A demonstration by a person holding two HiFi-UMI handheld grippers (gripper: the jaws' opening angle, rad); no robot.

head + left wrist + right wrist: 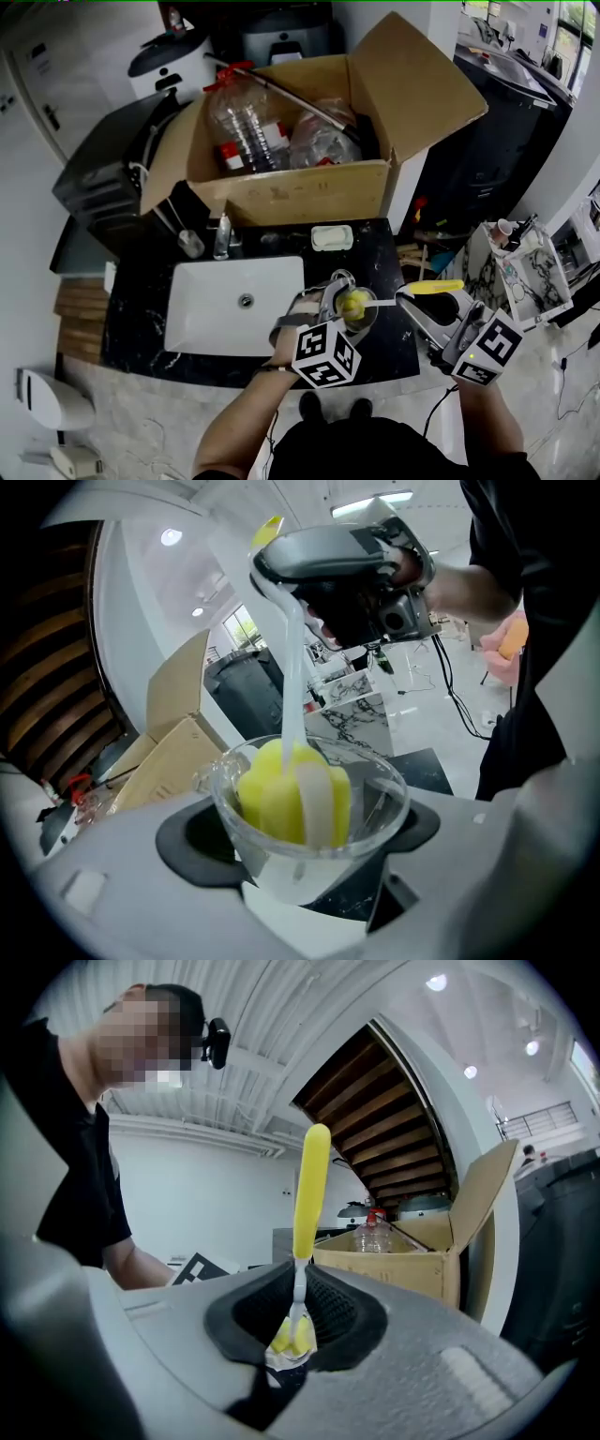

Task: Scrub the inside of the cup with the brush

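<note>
Left gripper (305, 832): jaws spread wide, both dark pads pressed on the sides of a clear glass cup (380, 803). The cup sits squarely between the fingers, mouth facing away from the camera along the jaws.

Inside the cup: the yellow sponge head (281, 794) of the brush (309, 1190). It fills most of the bowl and lies against the glass wall. A white stem (292, 667) rises out of the mouth.

Right gripper (295, 1321): jaws closed tight on that thin white stem, just below the yellow handle. The handle sticks out past the pads. The sponge head and cup show small beyond the jaws.

Head view: the two grippers are near each other and linked by the stem. The cup is held over the black counter (375, 246), just right of the white sink (216, 314). A marker cube (325, 354) on the left gripper covers part of the hand.

Farther back: a faucet (222, 236) and a white soap dish (332, 237) at the counter's rear edge. Behind them is an open cardboard box (309, 192) holding a large plastic bottle (246, 122) and crumpled clear plastic.
</note>
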